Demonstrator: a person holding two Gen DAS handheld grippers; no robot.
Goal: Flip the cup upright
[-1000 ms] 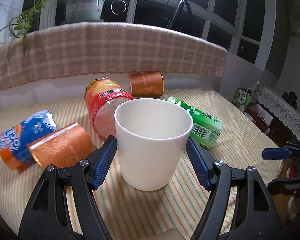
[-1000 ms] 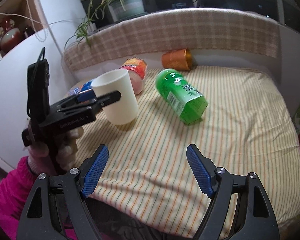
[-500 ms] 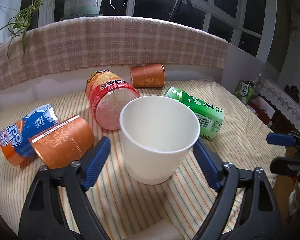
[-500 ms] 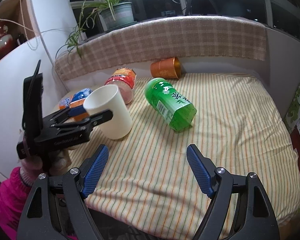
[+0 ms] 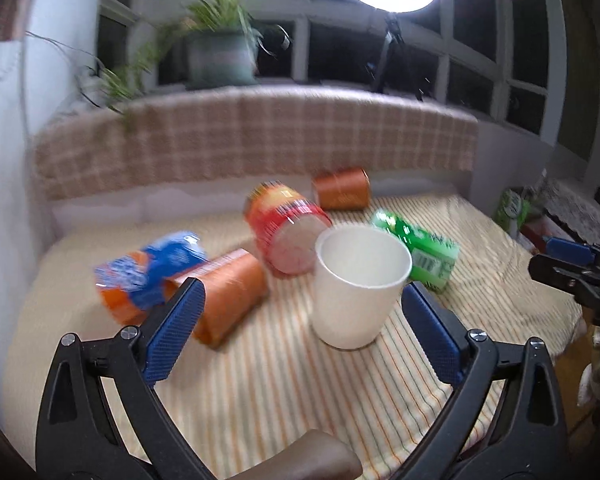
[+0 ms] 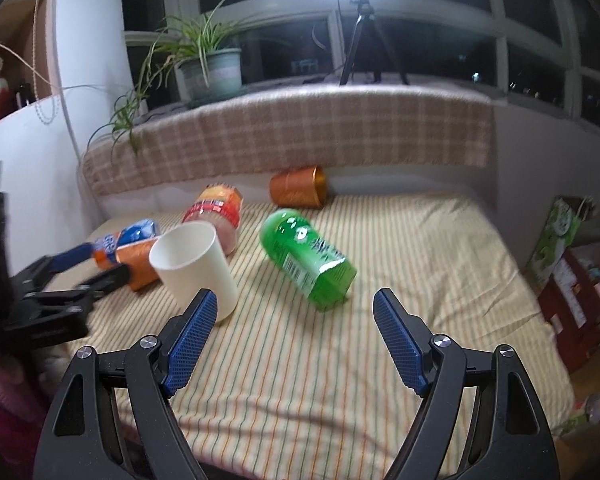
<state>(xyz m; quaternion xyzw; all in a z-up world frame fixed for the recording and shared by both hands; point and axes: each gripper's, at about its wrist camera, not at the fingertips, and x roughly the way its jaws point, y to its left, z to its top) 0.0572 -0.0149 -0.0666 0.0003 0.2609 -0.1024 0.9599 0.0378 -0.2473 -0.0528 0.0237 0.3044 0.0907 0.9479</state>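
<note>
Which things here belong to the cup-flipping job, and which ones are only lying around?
Belong to the job:
white cup, standing upright
left gripper, open

Only lying around:
green bottle
red jar
two orange cups
blue-orange packet
right gripper, open

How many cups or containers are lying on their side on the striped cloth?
5: green bottle right of the upright white cup; orange cup at the back; red-orange container behind the white cup; blue-orange one and another orange cup left. Others may be hidden.
</note>
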